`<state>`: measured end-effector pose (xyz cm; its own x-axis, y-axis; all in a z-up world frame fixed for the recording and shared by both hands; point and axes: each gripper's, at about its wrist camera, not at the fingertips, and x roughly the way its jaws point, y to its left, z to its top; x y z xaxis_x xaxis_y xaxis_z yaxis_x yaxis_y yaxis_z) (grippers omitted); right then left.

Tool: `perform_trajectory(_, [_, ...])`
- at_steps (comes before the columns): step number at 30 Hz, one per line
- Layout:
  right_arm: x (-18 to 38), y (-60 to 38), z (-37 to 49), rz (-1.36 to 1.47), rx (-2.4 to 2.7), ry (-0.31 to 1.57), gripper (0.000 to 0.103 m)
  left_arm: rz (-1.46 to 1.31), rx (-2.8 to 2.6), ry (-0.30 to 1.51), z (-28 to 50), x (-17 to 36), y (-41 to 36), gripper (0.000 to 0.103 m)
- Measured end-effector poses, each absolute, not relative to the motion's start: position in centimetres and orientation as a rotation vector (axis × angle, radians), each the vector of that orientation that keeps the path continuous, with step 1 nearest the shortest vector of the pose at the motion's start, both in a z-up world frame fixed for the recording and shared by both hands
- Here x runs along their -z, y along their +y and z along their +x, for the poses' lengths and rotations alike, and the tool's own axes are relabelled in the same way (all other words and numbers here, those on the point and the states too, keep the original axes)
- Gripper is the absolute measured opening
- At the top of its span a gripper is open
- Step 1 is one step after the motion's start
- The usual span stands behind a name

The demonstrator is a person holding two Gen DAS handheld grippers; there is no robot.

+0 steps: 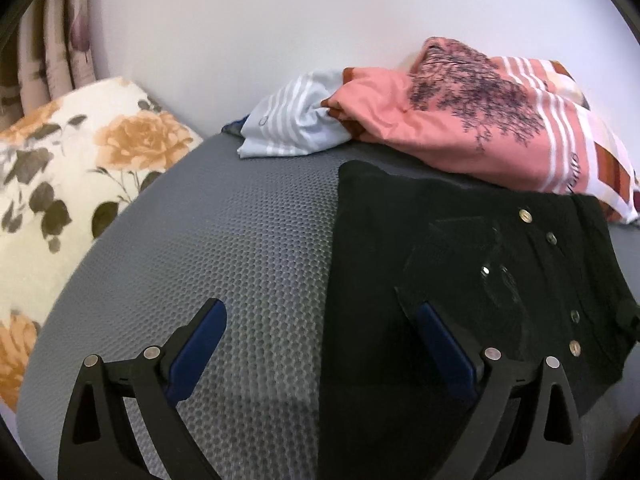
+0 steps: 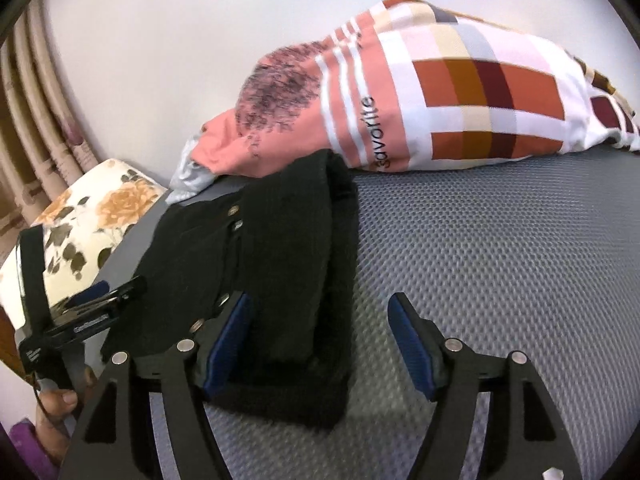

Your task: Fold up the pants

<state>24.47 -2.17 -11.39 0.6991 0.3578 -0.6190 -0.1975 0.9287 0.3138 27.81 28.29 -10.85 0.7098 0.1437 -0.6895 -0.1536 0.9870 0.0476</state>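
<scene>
Both the left tongs point(image 1: 320, 328) and right tongs point(image 2: 320, 320) are held open, empty, above folded black pants point(image 2: 276, 248).

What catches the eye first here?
The black pants lie folded on the grey mesh mattress. Behind them, against the white wall, lies a salmon and plaid bundle of bedding. In the left wrist view, a cream pillow with orange roses sits at the far left.
</scene>
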Motion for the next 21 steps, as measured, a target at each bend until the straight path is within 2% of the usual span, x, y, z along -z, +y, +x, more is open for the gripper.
perform_trajectory(9, [8.8, 0.6, 18.3, 0.094, -0.398, 0.673, 0.069, -0.049, -0.162, 0.724, 22.4, 9.5, 26.9, 0.096])
perform_trajectory(16, [6.7, 1.3, 15.5, 0.065, -0.400, 0.626, 0.083, -0.066, -0.178, 0.645, 18.4, 6.6, 26.2, 0.096])
perform_trajectory(21, [5.4, 1.1, 14.6, 0.090, -0.400, 0.622, 0.083, -0.107, -0.153, 0.546, 15.7, 3.8, 25.9, 0.096])
